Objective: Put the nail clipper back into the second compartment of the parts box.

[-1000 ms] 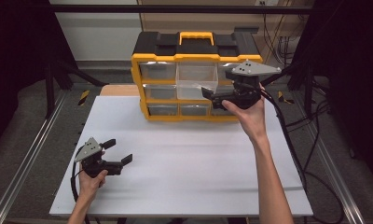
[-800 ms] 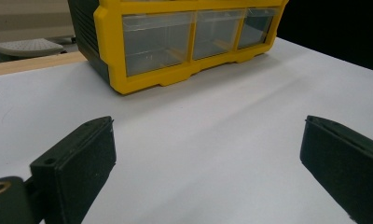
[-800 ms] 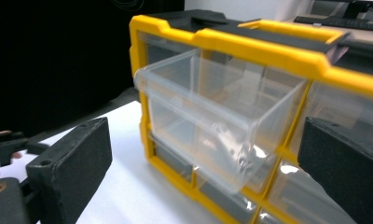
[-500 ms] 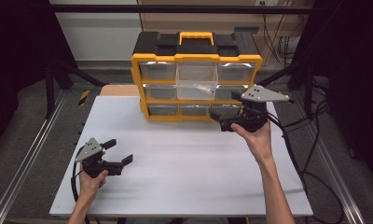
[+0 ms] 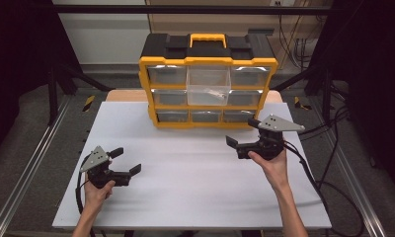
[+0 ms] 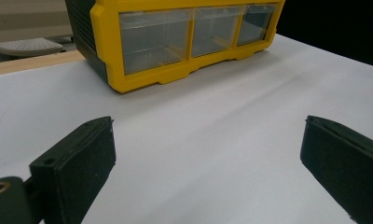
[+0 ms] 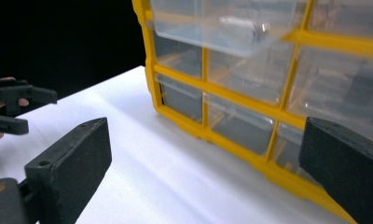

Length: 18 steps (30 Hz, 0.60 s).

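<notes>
A yellow and black drawer organizer stands at the back of the white table. Its top middle clear drawer is pulled out, with a small pale item inside. My right gripper is open and holds nothing, just in front of the organizer's bottom right corner. Its own view looks along the drawer fronts, with the pulled-out drawer above and the gripper wide open. My left gripper is open at the table's front left, and nothing lies between its jaws. The organizer is well ahead of it.
The table has open room between the two grippers. Metal rails run along both sides and cables trail off at the right. In the right gripper view the left gripper shows far off at the left.
My right gripper has come down and back from the organizer's drawers to just above the table near its front right corner. The left gripper has stayed put.
</notes>
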{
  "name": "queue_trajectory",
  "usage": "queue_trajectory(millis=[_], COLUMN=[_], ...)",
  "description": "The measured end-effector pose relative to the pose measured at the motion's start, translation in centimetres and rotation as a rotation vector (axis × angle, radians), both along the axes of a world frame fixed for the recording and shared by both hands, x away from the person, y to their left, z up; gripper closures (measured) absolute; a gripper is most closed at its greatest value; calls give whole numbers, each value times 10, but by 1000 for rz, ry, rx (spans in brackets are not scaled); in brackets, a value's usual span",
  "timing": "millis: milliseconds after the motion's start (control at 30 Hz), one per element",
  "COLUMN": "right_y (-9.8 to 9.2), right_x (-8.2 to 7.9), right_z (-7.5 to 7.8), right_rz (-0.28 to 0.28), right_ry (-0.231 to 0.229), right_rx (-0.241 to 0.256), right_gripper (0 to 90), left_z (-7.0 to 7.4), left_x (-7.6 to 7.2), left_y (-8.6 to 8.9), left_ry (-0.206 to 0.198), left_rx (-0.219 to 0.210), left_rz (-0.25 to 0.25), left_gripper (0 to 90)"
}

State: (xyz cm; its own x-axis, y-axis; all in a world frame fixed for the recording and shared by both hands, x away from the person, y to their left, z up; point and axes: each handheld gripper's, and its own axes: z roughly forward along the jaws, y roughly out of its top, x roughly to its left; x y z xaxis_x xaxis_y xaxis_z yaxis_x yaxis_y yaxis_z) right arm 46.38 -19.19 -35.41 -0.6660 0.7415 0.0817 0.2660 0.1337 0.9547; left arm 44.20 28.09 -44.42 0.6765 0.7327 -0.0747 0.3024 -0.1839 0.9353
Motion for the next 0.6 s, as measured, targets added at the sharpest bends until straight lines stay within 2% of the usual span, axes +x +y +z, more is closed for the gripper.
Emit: queue_trajectory(millis=[367, 600], right_y=[-27, -40], right_x=[-9, -12], right_z=[-48, -70], right_rz=[-32, -46], right_ry=[41, 56], right_rx=[19, 39], right_gripper=[35, 29], left_z=[0, 0], left_x=[0, -1], left_y=[0, -1], left_ry=[1, 0], left_rx=[4, 2], left_rz=[-2, -5], left_gripper=[33, 33])
